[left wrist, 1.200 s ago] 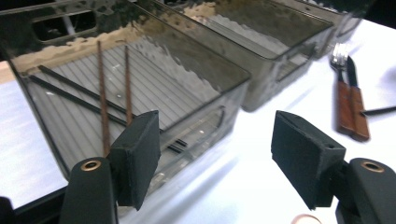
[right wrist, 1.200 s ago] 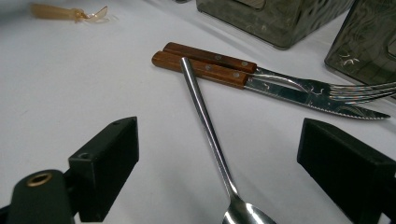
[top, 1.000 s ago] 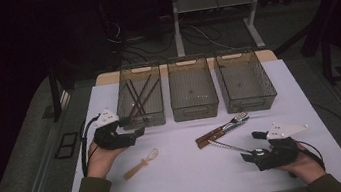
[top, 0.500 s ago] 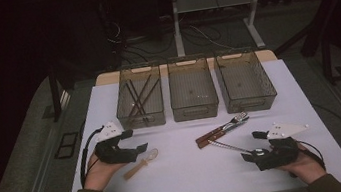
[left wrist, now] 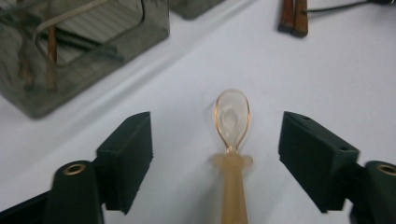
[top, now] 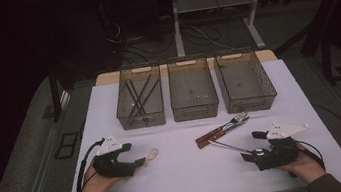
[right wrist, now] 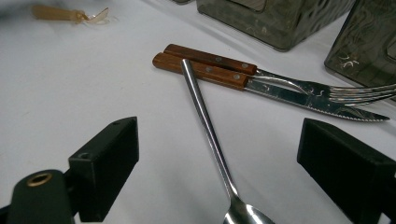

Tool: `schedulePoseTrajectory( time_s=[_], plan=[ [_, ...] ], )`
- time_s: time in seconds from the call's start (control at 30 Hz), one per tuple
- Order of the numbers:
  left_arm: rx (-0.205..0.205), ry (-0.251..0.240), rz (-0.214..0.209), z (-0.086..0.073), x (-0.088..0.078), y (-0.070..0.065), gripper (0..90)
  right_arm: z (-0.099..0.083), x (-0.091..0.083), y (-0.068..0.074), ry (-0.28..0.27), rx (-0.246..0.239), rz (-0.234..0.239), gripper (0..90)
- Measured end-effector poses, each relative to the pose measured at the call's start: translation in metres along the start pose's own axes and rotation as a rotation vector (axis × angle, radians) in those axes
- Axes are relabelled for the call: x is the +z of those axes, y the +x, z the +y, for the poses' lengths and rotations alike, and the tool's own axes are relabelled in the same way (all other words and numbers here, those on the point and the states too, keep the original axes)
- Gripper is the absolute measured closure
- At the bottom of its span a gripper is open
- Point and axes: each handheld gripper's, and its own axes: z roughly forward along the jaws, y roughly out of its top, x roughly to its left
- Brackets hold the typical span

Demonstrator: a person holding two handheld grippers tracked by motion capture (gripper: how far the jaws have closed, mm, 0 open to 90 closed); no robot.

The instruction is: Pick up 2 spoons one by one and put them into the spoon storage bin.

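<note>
On the table (top: 180, 180), two released claws straddle one plastic spoon (left wrist: 232, 122) and one metal spoon (right wrist: 205, 121).

Pretty clearly a lab or test setup, not anyone's kitchen. The white rectangular tabletop (top: 189, 174) sits in a dark room with black surroundings, a tangle of black cables on the grey floor (top: 200, 33) behind it, and the pale metal legs of another bench (top: 178, 29) further back. Three identical smoky see-through plastic bins (top: 193, 90) are lined up in a neat row like a staged rig.
</note>
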Motion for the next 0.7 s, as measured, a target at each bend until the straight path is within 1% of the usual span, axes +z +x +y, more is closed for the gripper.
schedulePoseTrajectory(
  time_s=[0.03, 0.1, 0.2, 0.37, 0.6, 0.67, 0.7],
  plan=[
    [0.011, 0.016, 0.002, -0.002, -0.001, 0.000, 28.8, 0.000, 0.000, 0.000, 0.000, 0.000, -0.001, 12.5],
    [-0.003, 0.030, 0.002, -0.006, -0.001, -0.002, 31.1, 0.000, 0.001, -0.001, 0.005, 0.005, -0.004, 12.4],
    [0.000, 0.069, 0.004, -0.010, -0.001, -0.003, 35.5, -0.001, 0.002, -0.001, 0.010, 0.001, -0.005, 12.5],
    [-0.014, 0.099, 0.004, -0.016, -0.003, -0.006, 43.2, -0.001, 0.001, -0.002, 0.007, 0.008, -0.009, 12.5],
    [0.009, 0.149, -0.002, -0.020, -0.002, -0.008, 54.0, -0.002, 0.002, -0.002, 0.006, 0.007, -0.003, 12.5],
    [0.020, 0.162, 0.000, -0.020, 0.000, -0.010, 57.2, -0.002, 0.002, -0.003, 0.013, 0.008, -0.003, 12.5],
    [0.030, 0.179, -0.003, -0.021, 0.001, -0.010, 58.7, -0.002, 0.001, -0.002, 0.007, 0.006, -0.005, 12.5]
  ],
)
